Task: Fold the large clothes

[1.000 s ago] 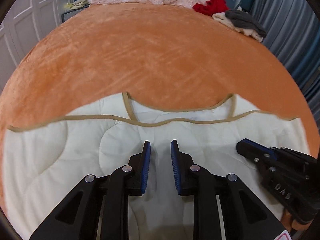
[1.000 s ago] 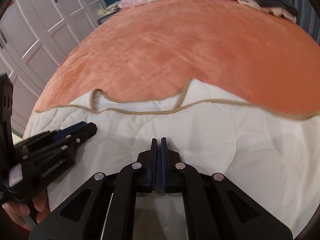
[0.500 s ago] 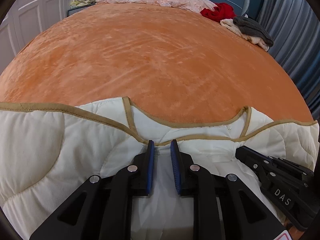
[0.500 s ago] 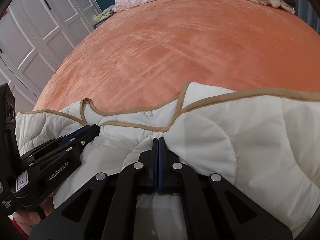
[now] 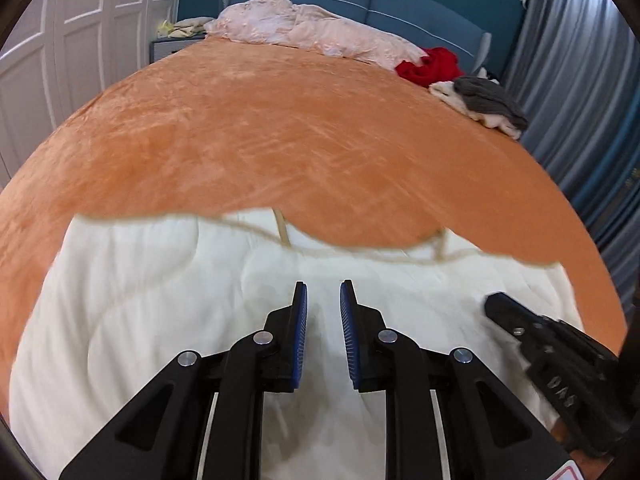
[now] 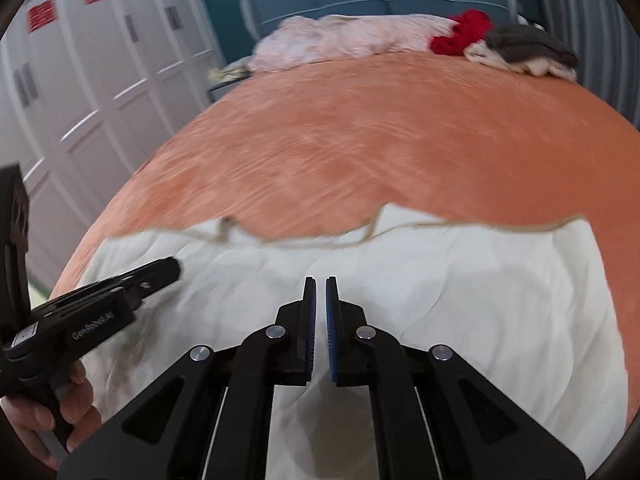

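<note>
Left wrist view: orange bed carries cream quilted garment, spread flat, long axis crosswise, tan-trimmed neckline at far edge, directly under both tongs. Left tongs slightly apart, empty. Right tongs opening, narrow gap, nothing between. Lettering "GenRobot.AI" blurred on left tongs' body.

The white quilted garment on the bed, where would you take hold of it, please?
Probably the tan-trimmed far edge of the garment, one gripper each side of the neckline. It lies flat, and that bound edge ends on the orange blanket, so pinch from above.
</note>
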The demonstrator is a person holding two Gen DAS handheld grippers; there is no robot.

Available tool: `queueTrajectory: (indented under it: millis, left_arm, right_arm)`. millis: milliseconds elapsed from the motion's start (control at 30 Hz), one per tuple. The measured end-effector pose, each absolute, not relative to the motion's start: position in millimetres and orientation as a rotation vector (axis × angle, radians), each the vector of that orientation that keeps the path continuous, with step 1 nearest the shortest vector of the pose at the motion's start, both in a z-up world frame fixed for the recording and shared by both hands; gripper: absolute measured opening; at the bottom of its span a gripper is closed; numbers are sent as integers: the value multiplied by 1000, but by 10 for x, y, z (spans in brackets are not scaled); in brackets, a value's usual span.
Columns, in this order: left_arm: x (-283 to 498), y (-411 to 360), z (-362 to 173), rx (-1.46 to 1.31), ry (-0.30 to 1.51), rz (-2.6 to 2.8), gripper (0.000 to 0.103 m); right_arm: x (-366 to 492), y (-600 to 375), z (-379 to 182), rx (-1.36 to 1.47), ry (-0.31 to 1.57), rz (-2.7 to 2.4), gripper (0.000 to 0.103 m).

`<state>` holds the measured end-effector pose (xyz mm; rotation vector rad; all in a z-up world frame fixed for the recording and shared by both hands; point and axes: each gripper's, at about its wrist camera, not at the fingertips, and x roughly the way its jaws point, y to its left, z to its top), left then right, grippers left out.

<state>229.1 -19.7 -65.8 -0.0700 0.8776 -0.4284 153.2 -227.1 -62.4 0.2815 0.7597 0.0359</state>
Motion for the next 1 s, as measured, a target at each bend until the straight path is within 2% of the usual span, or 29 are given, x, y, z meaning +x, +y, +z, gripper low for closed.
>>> queueTrajectory:
  millis: [133,367,1000]
  left_arm:
    - [2030,-237,-872,-52,906,-431,19]
    - [1965,-331,-1136,8,836,-411,19]
    - [1973,-426,-1279,43,787,-394,18]
  right_arm:
    - [1402,-2034,-812,268,794,60,5]
    - [1380,-1969,-1092,247,787,40,2]
    - [1357,-1946,-1229,247,740,46,1]
